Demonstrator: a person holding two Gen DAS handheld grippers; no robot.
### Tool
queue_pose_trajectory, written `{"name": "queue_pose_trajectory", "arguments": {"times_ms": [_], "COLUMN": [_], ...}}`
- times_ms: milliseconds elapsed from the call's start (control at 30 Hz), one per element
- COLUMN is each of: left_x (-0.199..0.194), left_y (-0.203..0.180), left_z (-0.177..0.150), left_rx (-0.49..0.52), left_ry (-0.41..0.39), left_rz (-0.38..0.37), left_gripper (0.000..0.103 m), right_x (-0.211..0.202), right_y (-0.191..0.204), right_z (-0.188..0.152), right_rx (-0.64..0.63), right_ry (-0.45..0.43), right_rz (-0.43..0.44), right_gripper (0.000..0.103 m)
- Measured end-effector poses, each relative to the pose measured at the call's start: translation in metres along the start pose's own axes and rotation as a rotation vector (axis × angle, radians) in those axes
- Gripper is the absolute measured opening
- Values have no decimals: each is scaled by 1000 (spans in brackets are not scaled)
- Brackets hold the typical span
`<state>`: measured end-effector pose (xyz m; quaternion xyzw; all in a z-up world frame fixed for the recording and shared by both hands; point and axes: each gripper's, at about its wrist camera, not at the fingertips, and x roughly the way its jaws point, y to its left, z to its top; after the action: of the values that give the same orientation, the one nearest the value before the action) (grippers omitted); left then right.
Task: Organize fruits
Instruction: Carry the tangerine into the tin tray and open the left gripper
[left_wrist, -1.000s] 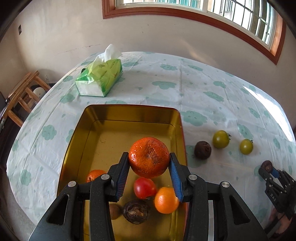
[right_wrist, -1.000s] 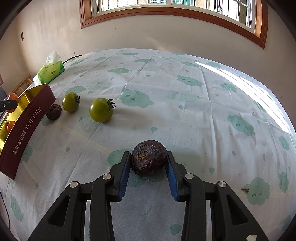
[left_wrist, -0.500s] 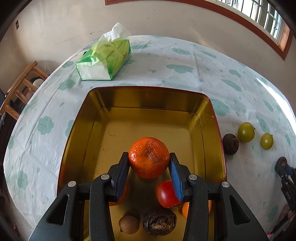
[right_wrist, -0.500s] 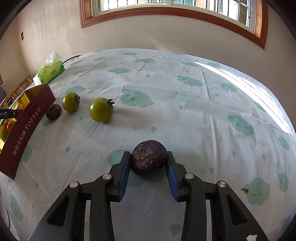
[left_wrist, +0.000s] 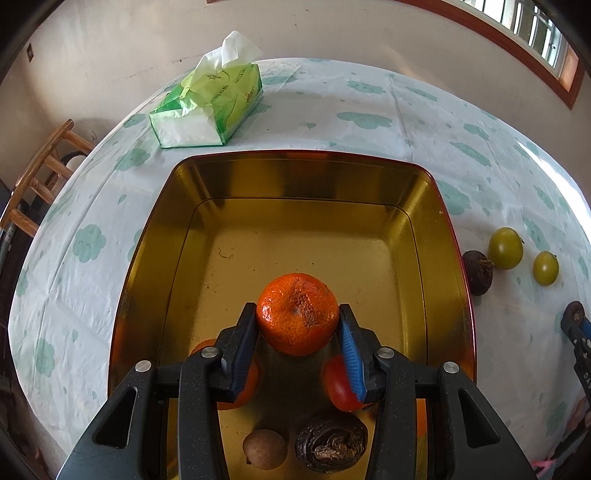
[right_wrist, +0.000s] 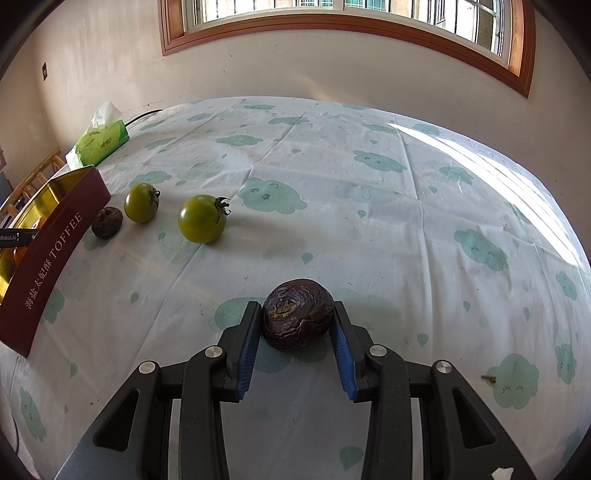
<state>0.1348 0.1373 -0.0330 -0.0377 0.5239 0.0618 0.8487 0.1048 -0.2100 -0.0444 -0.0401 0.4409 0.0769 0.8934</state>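
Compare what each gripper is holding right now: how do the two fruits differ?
The left gripper holds a bright orange mandarin with pebbled, smooth-rounded skin; the right gripper holds a dark purple-brown passion fruit with wrinkled, shrivelled skin. The mandarin is over the gold tin; the passion fruit is over the tablecloth, outside the tin. Both are roundish and clamped between blue pads.
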Motion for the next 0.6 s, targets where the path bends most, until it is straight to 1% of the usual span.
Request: {"name": "queue_pose_trajectory", "arguments": {"times_ms": [100,200,367,500,567,600], "left_x": [0,-3,-18,-33,-39,-42], "left_y": [-1,-1,0,-1,-1,-2], "left_z": [0,-1,-1,-5,-8,-10], "left_rx": [2,-4,-4,4,15,23], "left_ry": [3,7,-34,-62,-73,-76], "left_rz": [10,-1,-10,-14,-16,-14], "left_gripper": [44,45,52,53,60,62], "right_x": [0,0,0,0,0,0], "right_y": [0,0,0,1,1,1], "right_z": [0,0,0,0,0,0], "right_rx": [0,-1,-1,-2,-1,-1], "right_ry": [0,0,0,0,0,0], "right_rz": [0,-1,-2,-2,-1,-2], "right_gripper": [35,35,35,35,35,35]}}
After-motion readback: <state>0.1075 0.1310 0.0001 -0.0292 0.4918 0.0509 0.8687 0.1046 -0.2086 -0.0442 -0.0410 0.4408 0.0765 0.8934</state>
